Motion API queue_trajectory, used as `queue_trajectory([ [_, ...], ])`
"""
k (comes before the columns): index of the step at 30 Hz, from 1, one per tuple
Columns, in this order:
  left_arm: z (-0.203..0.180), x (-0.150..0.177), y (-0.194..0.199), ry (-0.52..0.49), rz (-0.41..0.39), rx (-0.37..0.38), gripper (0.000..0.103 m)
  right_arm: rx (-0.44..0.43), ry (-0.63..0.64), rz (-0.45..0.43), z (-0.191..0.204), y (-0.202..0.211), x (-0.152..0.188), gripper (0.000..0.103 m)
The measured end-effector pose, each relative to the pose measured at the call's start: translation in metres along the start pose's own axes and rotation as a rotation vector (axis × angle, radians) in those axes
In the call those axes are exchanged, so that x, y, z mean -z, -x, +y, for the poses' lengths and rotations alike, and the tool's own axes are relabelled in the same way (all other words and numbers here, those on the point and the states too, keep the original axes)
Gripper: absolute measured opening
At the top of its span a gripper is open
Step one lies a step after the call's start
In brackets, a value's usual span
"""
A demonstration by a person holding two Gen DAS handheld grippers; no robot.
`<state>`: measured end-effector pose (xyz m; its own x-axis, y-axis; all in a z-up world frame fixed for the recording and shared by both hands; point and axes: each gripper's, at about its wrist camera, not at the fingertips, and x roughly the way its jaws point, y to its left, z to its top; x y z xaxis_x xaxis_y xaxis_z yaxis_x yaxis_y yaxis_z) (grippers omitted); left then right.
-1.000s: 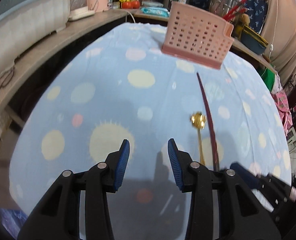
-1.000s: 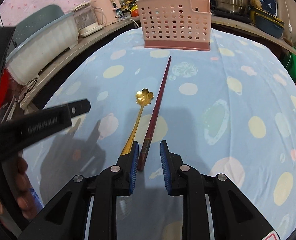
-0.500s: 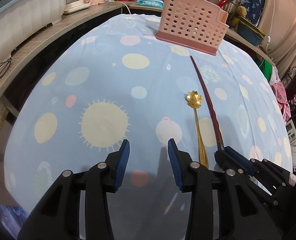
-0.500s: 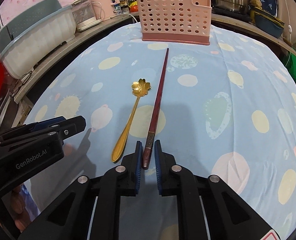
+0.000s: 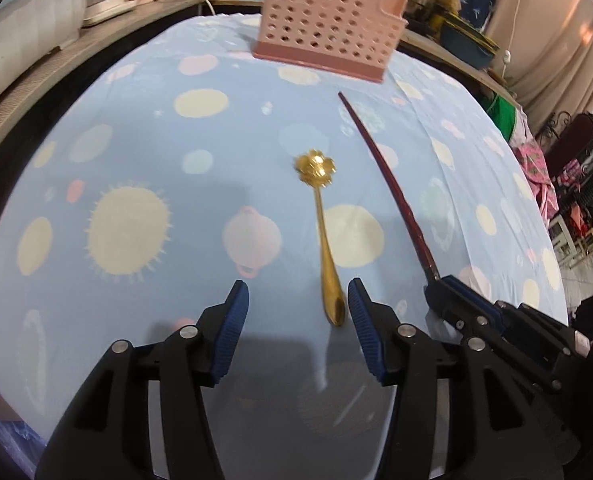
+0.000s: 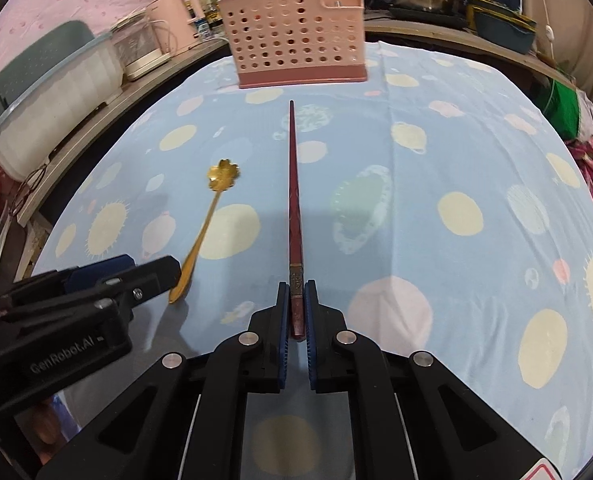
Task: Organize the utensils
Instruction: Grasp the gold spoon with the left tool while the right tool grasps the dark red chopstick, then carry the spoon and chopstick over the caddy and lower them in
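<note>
Clamping the thick, patterned end of a long dark-red chopstick (image 6: 294, 200), the right gripper (image 6: 296, 300) has its blue pads pressed against both sides of the stick, its jaws having just closed in on it. From those pads the chopstick runs straight toward 12 o'clock over a pale-blue tablecloth printed with cream and pink dots (image 6: 456, 152), and its thin tip stops short of a pink perforated plastic utensil caddy (image 6: 296, 36) that stands upright at the far edge of the cloth. Whether the stick's far end rests on the cloth or is raised cannot be told.

At about 10 o'clock from the right gripper lies a slim gold spoon with a flower-shaped bowl (image 6: 206, 228), flat on the cloth, bowl pointing away toward the caddy. In the left wrist view the left gripper (image 5: 298, 308) stands released, its jaws having just spread wider. The spoon's handle end (image 5: 330, 280) lies between its blue pads (image 5: 232, 332), close to the right-hand pad, though neither pad presses on it. From there the caddy (image 5: 328, 28) sits at 12 o'clock and the held chopstick (image 5: 392, 184) at 1 o'clock.
</note>
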<state>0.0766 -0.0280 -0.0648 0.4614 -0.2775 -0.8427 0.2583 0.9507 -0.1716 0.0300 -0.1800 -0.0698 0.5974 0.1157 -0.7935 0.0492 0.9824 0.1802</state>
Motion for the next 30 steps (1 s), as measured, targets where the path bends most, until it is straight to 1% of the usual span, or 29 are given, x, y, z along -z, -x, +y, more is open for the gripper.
queue_trajectory([
  [5,-0.005,0.002,-0.002,-0.021,-0.012,-0.002,0.047,-0.001,-0.006,0.002,-0.002,0.001,0.002,0.007],
  [6,-0.005,0.002,-0.002,-0.024,-0.012,-0.003,0.043,-0.003,-0.005,0.003,-0.002,0.000,0.002,0.007],
  [7,-0.006,0.003,-0.002,-0.028,-0.014,-0.006,0.035,-0.004,-0.003,0.003,-0.001,0.000,0.002,0.007],
  [11,-0.005,0.003,-0.002,-0.031,-0.014,0.009,0.020,-0.004,0.001,0.005,-0.001,0.000,0.002,0.007],
  [12,-0.005,0.004,-0.003,-0.030,-0.012,0.014,0.015,-0.004,0.001,0.005,-0.001,0.000,0.002,0.007],
  [14,-0.005,0.004,-0.003,-0.030,-0.010,0.023,0.010,-0.004,0.001,0.005,0.000,0.000,0.002,0.007],
  [18,-0.003,0.002,0.004,-0.021,-0.021,0.038,0.011,-0.006,0.001,0.003,0.000,0.002,0.002,0.007],
  [23,0.000,-0.008,0.023,-0.010,-0.065,0.042,0.010,-0.016,-0.003,-0.021,0.000,0.016,0.000,0.007],
  [30,0.006,-0.030,0.057,0.013,-0.152,0.038,0.010,-0.033,-0.020,-0.109,-0.003,0.051,-0.017,0.007],
])
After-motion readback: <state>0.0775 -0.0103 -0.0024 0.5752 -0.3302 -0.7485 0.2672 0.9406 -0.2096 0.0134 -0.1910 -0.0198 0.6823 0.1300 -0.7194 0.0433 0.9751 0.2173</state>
